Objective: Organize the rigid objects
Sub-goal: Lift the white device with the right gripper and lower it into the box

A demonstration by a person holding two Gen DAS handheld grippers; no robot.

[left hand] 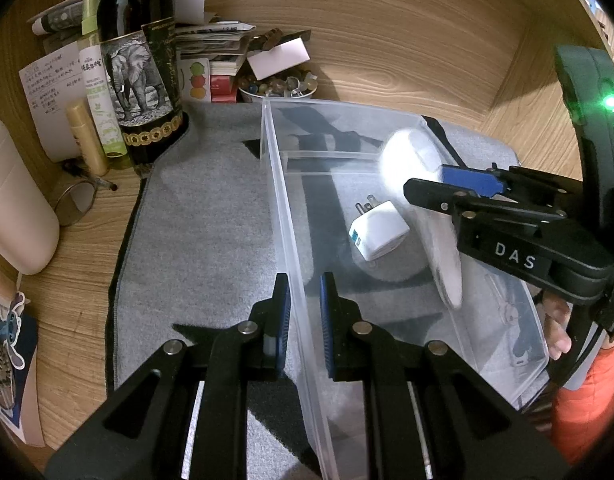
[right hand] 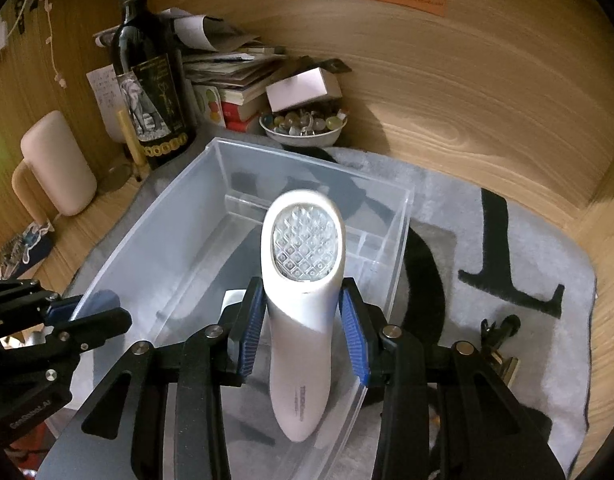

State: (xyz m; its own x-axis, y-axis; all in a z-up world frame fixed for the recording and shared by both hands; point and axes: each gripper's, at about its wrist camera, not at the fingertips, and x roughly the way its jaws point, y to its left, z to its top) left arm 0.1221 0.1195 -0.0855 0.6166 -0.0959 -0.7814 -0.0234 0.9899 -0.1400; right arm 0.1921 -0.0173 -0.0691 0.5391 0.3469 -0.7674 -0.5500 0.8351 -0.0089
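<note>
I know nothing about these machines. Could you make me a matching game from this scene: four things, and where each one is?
Things:
1. white handheld device
2. white plug adapter
3. wine bottle
4. clear bin

Places:
A. standing upright, outside the bin
B. its side wall sits between the left fingers
C. between the right fingers, over the bin
D. lying on the bin's floor

Pairs: 1-C, 2-D, 3-A, 4-B

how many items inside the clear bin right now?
2. The white charger plug lies on the floor of the clear bin. The white handheld device sits between the right gripper's pads over the bin. Nothing else visible; the device may hide something.
</note>
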